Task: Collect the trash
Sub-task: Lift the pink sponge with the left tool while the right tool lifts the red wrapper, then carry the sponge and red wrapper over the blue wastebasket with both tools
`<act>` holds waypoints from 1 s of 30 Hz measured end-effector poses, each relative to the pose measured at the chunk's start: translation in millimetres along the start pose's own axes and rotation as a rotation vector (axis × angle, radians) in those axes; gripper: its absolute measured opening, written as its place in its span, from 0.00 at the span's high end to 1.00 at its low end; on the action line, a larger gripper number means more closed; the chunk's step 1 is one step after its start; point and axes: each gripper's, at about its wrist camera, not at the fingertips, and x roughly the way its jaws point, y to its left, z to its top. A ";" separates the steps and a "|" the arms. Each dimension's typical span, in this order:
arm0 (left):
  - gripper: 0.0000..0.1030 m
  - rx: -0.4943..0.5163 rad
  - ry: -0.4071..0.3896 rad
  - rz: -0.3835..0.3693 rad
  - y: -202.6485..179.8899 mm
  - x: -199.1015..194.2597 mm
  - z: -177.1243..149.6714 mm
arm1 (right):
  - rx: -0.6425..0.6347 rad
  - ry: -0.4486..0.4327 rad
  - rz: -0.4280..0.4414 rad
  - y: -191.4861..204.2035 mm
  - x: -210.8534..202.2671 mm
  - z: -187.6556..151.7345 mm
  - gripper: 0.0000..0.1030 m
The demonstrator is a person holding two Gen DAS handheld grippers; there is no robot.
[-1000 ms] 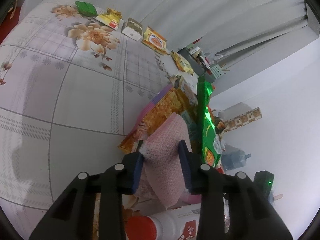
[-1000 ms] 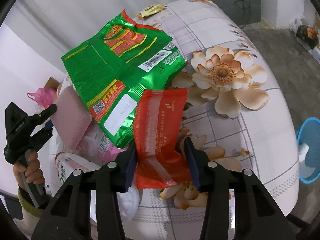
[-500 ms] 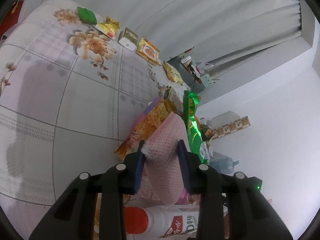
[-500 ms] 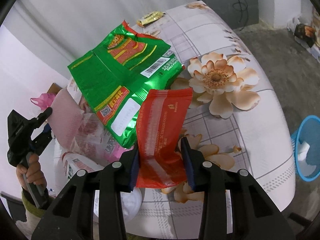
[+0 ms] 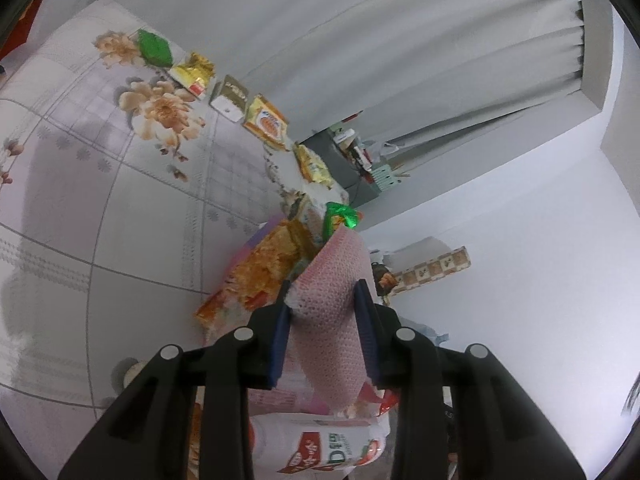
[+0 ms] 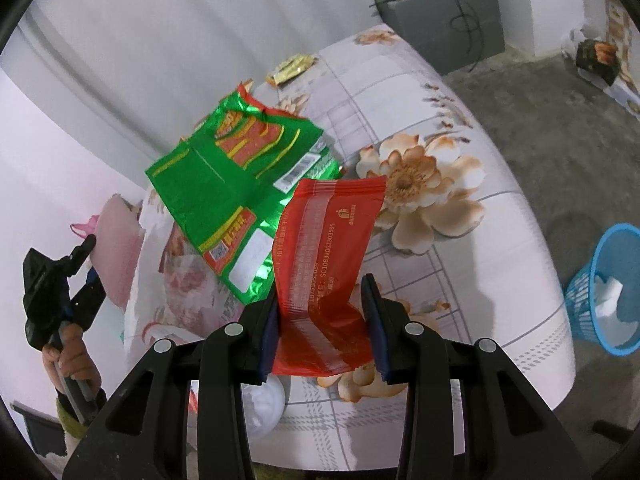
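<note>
Left claw (image 5: 322, 308): pinching pink wrapper (image 5: 332, 320). Right claw (image 6: 322, 304): pinching red wrapper (image 6: 320, 264). Green wrapper (image 6: 236, 196) above floral surface (image 6: 460, 240).

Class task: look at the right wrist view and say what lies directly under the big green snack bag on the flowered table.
The green snack bag rests on a pile: a pale printed wrapper shows below its lower edge. Anything beneath its middle is covered. The red wrapper, held by the right gripper, overlaps its corner.
</note>
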 end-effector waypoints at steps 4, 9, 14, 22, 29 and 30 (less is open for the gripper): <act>0.71 0.011 -0.011 -0.030 -9.9 -4.5 1.2 | 0.014 -0.028 0.011 -2.4 -11.9 2.5 0.66; 0.72 0.031 -0.014 -0.056 -23.7 -8.0 3.6 | 0.033 -0.073 0.032 -6.2 -28.9 4.2 0.66; 0.72 0.067 -0.010 -0.064 -40.8 -4.9 6.0 | 0.058 -0.112 0.050 -12.7 -41.9 5.1 0.66; 0.72 0.117 0.001 -0.086 -71.6 5.9 4.1 | 0.099 -0.166 0.078 -32.5 -63.1 0.2 0.66; 0.72 0.174 0.063 -0.107 -106.9 34.4 -10.5 | 0.152 -0.212 0.088 -58.4 -83.9 -5.8 0.66; 0.72 0.189 0.080 -0.112 -115.3 42.4 -14.6 | 0.161 -0.221 0.088 -63.2 -87.9 -6.9 0.66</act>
